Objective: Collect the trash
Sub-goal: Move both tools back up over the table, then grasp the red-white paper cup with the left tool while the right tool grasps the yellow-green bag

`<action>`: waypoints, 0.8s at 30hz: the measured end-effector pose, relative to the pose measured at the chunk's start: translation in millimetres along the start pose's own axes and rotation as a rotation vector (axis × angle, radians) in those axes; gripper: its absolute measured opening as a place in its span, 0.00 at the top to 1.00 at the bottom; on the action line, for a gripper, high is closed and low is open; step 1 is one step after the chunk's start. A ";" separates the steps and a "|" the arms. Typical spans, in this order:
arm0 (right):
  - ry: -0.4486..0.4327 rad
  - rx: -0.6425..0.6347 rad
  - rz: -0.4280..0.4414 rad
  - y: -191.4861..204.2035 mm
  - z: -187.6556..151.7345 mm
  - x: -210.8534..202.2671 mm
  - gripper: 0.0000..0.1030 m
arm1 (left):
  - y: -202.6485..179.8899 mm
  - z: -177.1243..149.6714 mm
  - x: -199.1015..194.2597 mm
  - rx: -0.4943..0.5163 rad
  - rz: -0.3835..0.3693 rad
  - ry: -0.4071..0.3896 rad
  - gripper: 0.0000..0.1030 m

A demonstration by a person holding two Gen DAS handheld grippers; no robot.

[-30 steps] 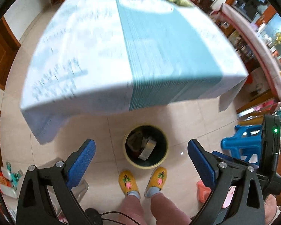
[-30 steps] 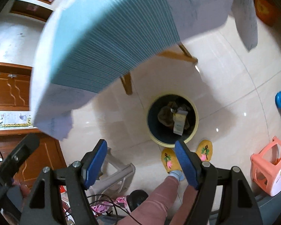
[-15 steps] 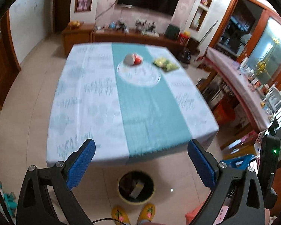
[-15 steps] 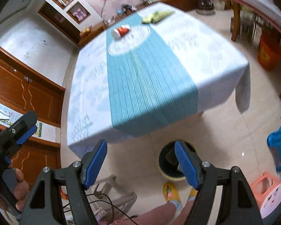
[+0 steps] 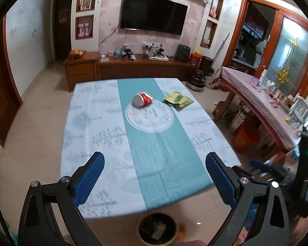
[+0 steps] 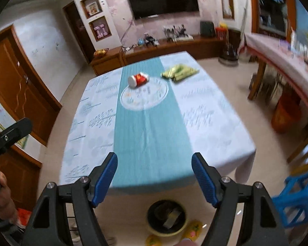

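Red cup (image 5: 142,101) and green packet (image 5: 178,99) carry no readable writing; both grippers' fingers (image 5: 89,179) spread wide, empty

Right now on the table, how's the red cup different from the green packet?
The red cup is round and lies tipped on its side; the green packet is flat. The red cup sits on the teal stripe at the edge of the white circle; the green packet lies to its right on the pale part of the cloth. Both rest untouched at the table's far end.

Both grippers raised from bin (image 6: 166,217) toward table (image 5: 104,123); cup (image 5: 142,100), prob wrappers (image 5: 177,98) in view
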State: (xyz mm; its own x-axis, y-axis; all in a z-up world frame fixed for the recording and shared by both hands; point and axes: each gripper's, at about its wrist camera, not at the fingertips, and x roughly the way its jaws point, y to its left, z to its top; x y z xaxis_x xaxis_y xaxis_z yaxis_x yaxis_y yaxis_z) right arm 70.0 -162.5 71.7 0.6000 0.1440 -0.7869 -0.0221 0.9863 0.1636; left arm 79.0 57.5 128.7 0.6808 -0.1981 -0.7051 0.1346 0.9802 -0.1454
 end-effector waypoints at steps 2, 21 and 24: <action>-0.020 -0.086 -0.034 -0.6 14.1 8.9 0.27 | -1.1 11.4 13.3 0.022 0.049 -0.009 0.05; 0.081 -0.851 -0.087 -65.8 186.8 271.5 0.27 | -26.7 145.3 281.3 -0.069 0.320 0.195 0.05; 0.101 -0.963 -0.064 -70.4 201.6 307.8 0.27 | -27.9 156.6 313.5 -0.096 0.344 0.229 0.05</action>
State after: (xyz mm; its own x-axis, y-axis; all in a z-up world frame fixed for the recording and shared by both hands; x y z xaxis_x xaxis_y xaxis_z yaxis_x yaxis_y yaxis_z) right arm 417.5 -203.9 -62.1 0.5524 0.0493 -0.8321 -0.6641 0.6294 -0.4036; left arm 401.4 -31.3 20.4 0.4954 0.1343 -0.8582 -0.1477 0.9866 0.0691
